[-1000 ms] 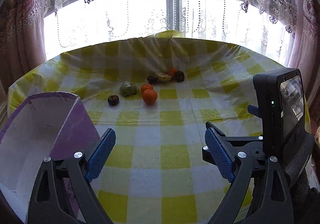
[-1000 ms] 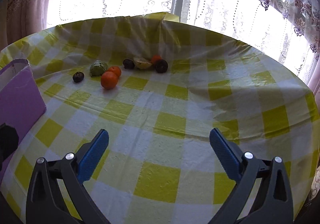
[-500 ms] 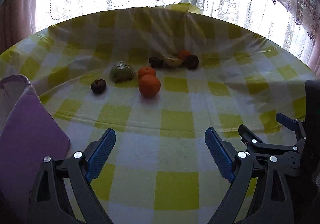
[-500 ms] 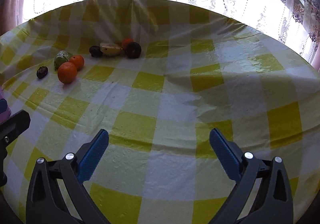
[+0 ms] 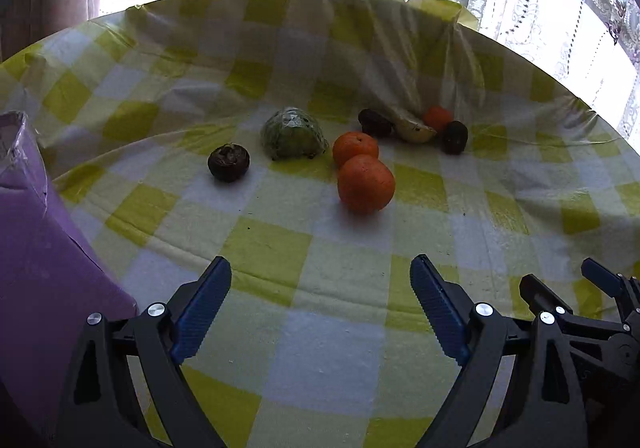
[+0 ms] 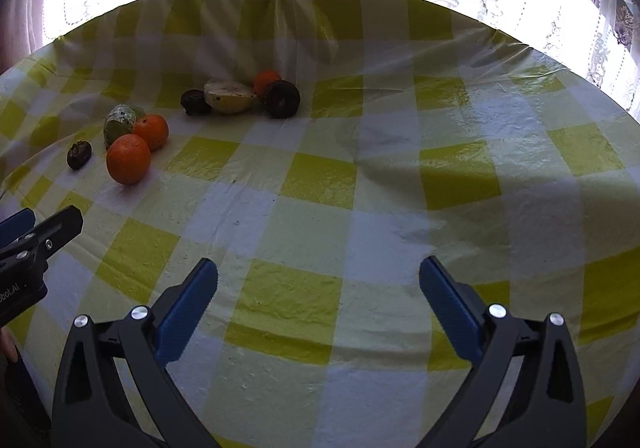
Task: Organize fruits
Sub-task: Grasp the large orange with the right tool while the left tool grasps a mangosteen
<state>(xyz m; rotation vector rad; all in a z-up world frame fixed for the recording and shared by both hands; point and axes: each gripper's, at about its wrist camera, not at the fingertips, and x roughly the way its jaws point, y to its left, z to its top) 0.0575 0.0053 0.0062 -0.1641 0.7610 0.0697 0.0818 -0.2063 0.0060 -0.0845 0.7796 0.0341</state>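
Only the left wrist view shows the purple box [image 5: 48,268], left of the fruit and close beside the left gripper [image 5: 320,304], while only the right wrist view shows the partial lettering "bot.AI" on that gripper's body at the left edge. Both the left gripper and the right gripper [image 6: 318,298] hang with jaws spread wide and nothing between them, above the yellow-checked tablecloth [image 6: 360,216]. Taking the large orange [image 5: 365,183] as landmark, a smaller orange [image 5: 355,146] touches it behind, the green fruit [image 5: 291,134] and dark round fruit [image 5: 229,162] lie to its left, and behind to its right the yellow fruit [image 5: 414,128] lies with its long axis crosswise among two dark fruits and a small orange one.
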